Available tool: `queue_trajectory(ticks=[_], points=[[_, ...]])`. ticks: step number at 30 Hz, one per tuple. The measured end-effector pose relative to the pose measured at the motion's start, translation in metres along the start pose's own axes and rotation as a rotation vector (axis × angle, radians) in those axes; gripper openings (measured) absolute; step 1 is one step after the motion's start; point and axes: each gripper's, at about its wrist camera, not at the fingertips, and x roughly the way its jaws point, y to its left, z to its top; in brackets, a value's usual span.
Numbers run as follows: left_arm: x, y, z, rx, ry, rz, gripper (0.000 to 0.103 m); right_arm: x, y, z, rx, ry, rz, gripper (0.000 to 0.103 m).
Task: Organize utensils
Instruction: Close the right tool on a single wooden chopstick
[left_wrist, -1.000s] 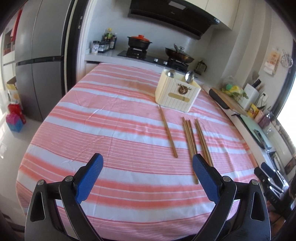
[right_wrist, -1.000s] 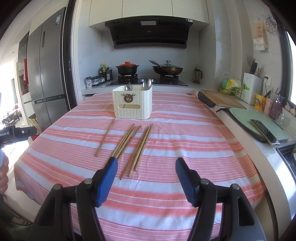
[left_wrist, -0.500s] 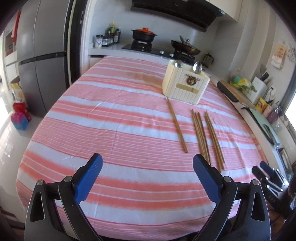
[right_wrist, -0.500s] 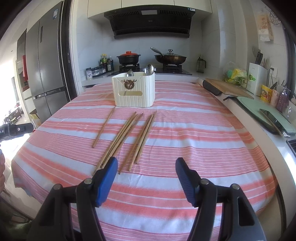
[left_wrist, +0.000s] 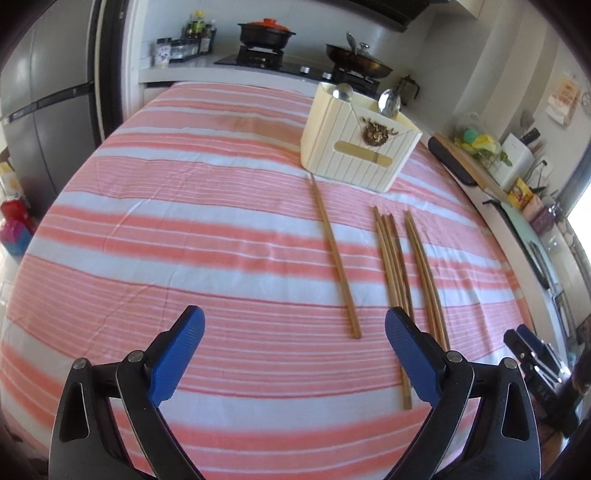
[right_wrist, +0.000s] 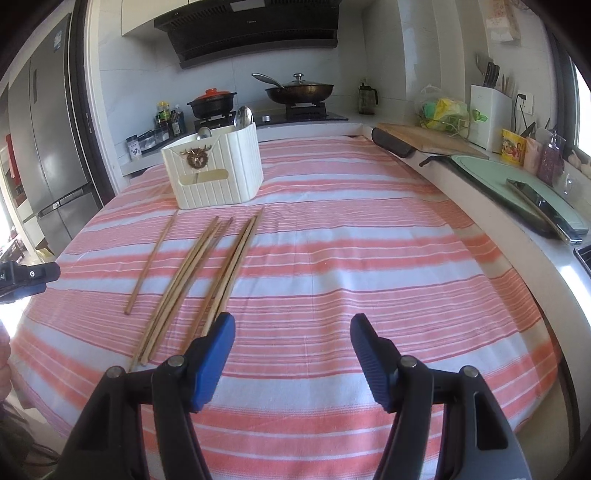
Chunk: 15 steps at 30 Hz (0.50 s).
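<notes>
Several wooden chopsticks (left_wrist: 395, 258) lie on the pink striped tablecloth (left_wrist: 184, 221), one single chopstick (left_wrist: 334, 251) apart to their left. They also show in the right wrist view (right_wrist: 207, 266). A cream utensil holder (left_wrist: 354, 147) with two metal spoons (left_wrist: 389, 101) stands behind them; it also shows in the right wrist view (right_wrist: 216, 173). My left gripper (left_wrist: 293, 328) is open and empty above the cloth, near the chopsticks' near ends. My right gripper (right_wrist: 291, 332) is open and empty, just right of the chopsticks.
A counter (right_wrist: 480, 177) with a cutting board (right_wrist: 432, 142), a phone and a knife block runs along the table's right edge. A stove with a pot (left_wrist: 266, 31) and a pan is behind. A fridge (left_wrist: 40, 110) stands at the left.
Both grippers have moved forward and lower toward the chopsticks; the holder and chopsticks look larger. Both stay open and empty.
</notes>
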Motion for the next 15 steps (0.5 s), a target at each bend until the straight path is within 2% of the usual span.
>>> queue_trajectory(ticks=[4, 6, 9, 11, 14, 15], points=[[0.04, -0.012, 0.02, 0.019, 0.054, 0.049, 0.098, 0.02, 0.004, 0.017, -0.01, 0.043, 0.032, 0.059], [0.059, -0.018, 0.03, 0.036, 0.063, 0.08, 0.098, 0.036, 0.009, 0.025, -0.008, 0.087, 0.074, 0.046], [0.084, -0.027, 0.042, 0.075, 0.077, 0.141, 0.097, 0.062, 0.018, 0.036, 0.0, 0.147, 0.127, 0.034], [0.097, -0.03, 0.045, 0.105, 0.089, 0.173, 0.092, 0.08, 0.025, 0.042, 0.0, 0.183, 0.158, 0.032], [0.111, -0.034, 0.045, 0.146, 0.12, 0.215, 0.081, 0.106, 0.033, 0.046, -0.002, 0.246, 0.18, 0.02], [0.113, -0.035, 0.045, 0.153, 0.125, 0.218, 0.08, 0.114, 0.035, 0.046, -0.009, 0.272, 0.175, 0.015]])
